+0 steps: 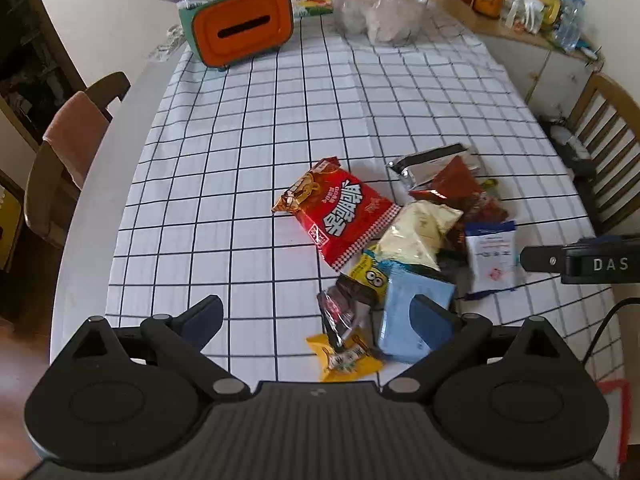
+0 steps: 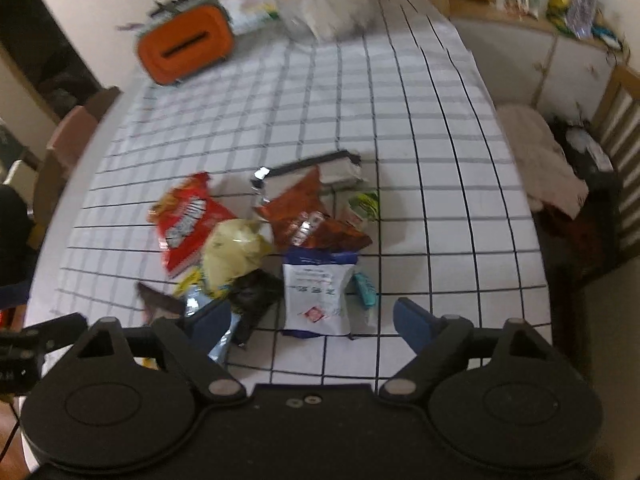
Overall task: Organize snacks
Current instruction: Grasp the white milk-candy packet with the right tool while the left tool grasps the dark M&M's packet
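Snacks sit heaped right of centre in my left wrist view: a red noodle packet (image 1: 338,214), a cream bag (image 1: 416,234), a light blue packet (image 1: 414,316) and a white-and-blue pouch (image 1: 494,258), all on the checked tablecloth (image 1: 240,160). My left gripper (image 1: 316,318) has its fingers wide apart, gripping nothing. My right gripper (image 2: 312,322) is likewise spread, the pouch low centre between its fingers. An orange tissue box (image 1: 242,30) stands upper left.

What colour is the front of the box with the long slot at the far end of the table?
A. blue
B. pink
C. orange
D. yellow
C: the rounded box with a green casing shows an orange front around its dark slot, standing on the white checked tablecloth.
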`<state>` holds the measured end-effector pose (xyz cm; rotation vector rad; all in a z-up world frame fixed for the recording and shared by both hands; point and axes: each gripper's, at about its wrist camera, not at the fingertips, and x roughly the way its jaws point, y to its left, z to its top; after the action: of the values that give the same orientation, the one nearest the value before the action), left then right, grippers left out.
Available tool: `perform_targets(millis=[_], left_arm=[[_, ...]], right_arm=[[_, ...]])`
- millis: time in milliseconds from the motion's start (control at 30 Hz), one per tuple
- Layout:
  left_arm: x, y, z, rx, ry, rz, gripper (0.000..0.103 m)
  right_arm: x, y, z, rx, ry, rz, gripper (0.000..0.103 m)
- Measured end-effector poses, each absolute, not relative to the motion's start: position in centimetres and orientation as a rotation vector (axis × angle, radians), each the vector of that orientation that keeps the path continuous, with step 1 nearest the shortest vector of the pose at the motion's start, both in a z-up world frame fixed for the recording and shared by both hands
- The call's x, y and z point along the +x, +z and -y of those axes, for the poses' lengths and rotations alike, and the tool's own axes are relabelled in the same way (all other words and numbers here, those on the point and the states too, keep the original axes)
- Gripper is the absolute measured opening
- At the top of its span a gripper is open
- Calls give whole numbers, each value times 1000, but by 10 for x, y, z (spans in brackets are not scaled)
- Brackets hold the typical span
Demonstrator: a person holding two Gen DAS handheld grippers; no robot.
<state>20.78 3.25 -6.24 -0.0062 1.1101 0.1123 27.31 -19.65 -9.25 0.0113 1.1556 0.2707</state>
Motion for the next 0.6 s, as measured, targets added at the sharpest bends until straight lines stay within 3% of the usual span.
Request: perform_targets(millis=[67,400,600], left_arm=[[218,-71,-36,-20,101,-1140,100],[248,-116,-49,-110,105,-1259,99],[258,-135,-50,-137,92,-1298,86]], right_arm=[[280,-105,194,27,258,-1192,80],[298,-142,178,5,233,-1264,74],[303,-153,172,-17,227,-1278,67]])
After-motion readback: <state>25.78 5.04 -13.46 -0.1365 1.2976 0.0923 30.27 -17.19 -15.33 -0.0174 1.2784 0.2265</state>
